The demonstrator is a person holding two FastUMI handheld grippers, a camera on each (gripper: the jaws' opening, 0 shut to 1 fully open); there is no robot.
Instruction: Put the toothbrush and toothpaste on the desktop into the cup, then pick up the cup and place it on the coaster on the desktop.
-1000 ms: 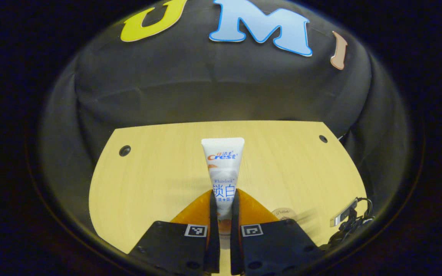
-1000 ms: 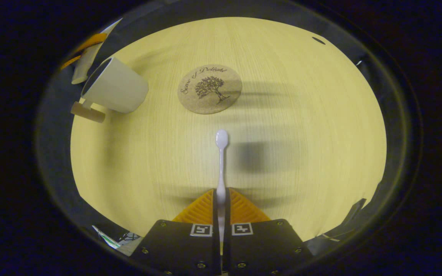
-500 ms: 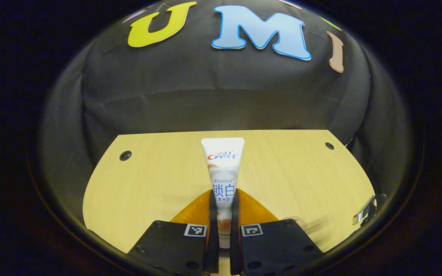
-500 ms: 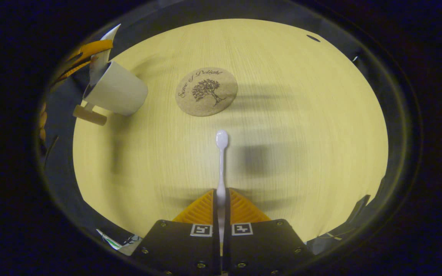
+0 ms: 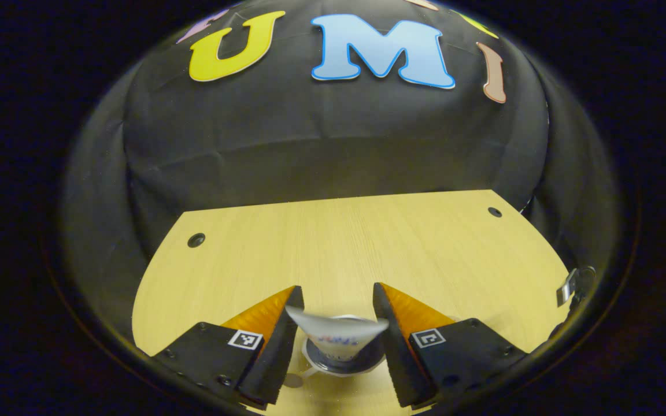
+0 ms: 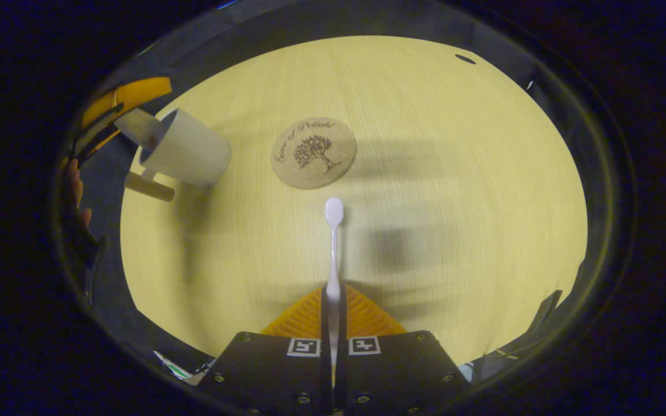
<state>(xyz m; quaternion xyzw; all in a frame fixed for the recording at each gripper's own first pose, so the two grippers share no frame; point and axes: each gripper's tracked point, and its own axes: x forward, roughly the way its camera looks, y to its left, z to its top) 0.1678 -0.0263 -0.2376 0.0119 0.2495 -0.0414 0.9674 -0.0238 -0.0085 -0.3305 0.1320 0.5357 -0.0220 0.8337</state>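
Toothbrush (image 6: 333,242) clamped in right gripper (image 6: 333,300), head toward "Delight" coaster (image 6: 314,152); toothpaste (image 5: 337,334) in cup (image 5: 341,361), left gripper (image 5: 337,297) wide apart, empty.

A pale wood-grain table (image 5: 425,242) with a curved front edge stands against a wall of creased black cloth (image 5: 333,144). Two small dark round holes (image 5: 196,240) sit near its back corners. Soft blurred shadows fall across the tabletop.
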